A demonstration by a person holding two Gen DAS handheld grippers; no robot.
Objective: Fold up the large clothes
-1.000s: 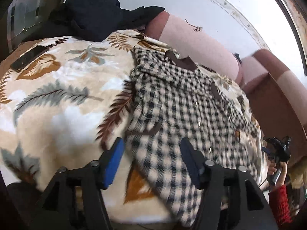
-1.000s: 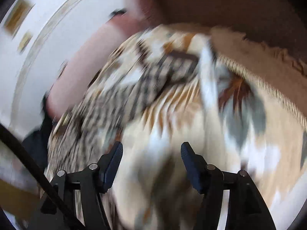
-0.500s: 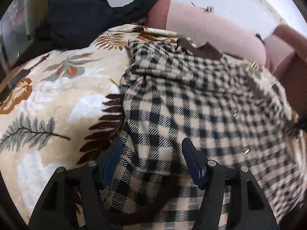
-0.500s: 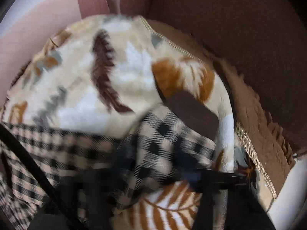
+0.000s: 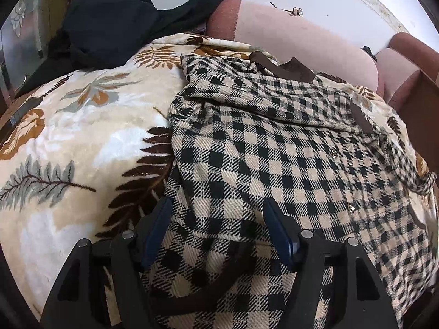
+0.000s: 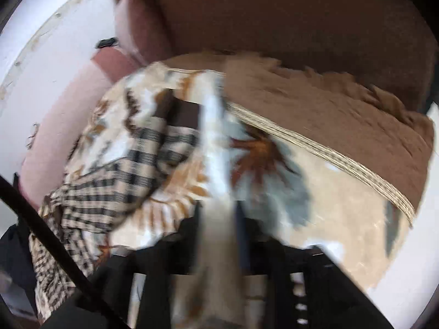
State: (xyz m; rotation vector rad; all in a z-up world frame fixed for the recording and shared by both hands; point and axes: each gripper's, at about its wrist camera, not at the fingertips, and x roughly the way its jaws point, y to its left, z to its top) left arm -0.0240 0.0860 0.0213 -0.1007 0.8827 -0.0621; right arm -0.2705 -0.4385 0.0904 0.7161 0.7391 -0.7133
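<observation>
- The checked shirt lies spread on a leaf-print blanket that covers a sofa, buttoned front up, brown collar at the far end near the sofa back.
- One sleeve lies across the chest, its brown cuff near the button line; I take this as a first fold made, though loosely and with wrinkles.
- The body of the shirt is at full length, not yet doubled over, so most of the folding is left: the other side, any tidying of the sleeve, then bringing the hem up toward the collar.
- The left gripper hovers low over the near part of the shirt, jaws wide apart and over the cloth; its blue pads do not press on anything, so it holds nothing. Its jaws have just been opening a little, with no cloth caught between them.
- The right gripper is blurred in its own view. Its jaws have just been opening, and a pale strip of blanket appears to run between them, but the blur hides whether the pads pinch it.
- In the right wrist view the sleeve end lies to the left of that gripper, apart from it, near a brown throw at the blanket's edge.
- A dark garment is heaped at the far left of the sofa, untouched.
</observation>
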